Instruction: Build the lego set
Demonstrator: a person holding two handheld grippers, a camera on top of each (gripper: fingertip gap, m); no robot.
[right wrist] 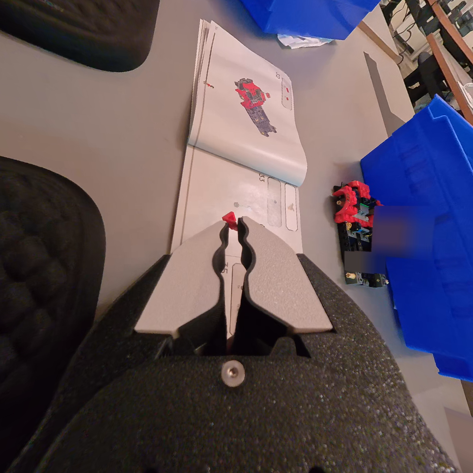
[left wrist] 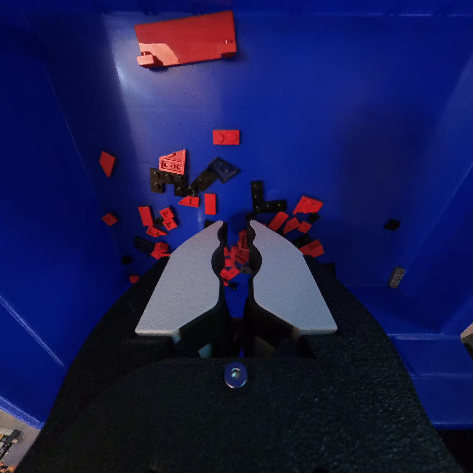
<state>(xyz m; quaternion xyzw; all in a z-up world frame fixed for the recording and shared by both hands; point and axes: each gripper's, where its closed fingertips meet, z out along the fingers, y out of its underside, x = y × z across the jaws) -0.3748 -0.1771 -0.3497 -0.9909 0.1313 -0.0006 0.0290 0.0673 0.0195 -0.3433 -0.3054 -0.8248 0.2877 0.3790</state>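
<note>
Judging by size, the loose lego bits are light, hard, slick plastic w/ thin edges — easy to flick away or twist in a pinch, so best taken across flat opposite sides, right at the tips, w/ gentle squeeze. Right gripper (right wrist: 232, 223) has its jaws nearly together, pinching a small red wedge (right wrist: 229, 218) at the very tips; the piece sticks up past the left tip and looks only partly seated, so it could rotate or pop out. It hangs over the open booklet (right wrist: 245, 122) on the grey table (right wrist: 115, 128). The part-built model (right wrist: 354, 225), red on a black base, sits right of the booklet, just beside a blue bin (right wrist: 422, 230); part of it is blurred over. Left gripper (left wrist: 236, 224) is down inside another blue bin (left wrist: 358, 128), jaws a narrow gap apart, holding nothing that I can see, tips over a heap of small red and black pieces (left wrist: 236, 258). A big red panel (left wrist: 185, 42) lies well apart at the far end.
</note>
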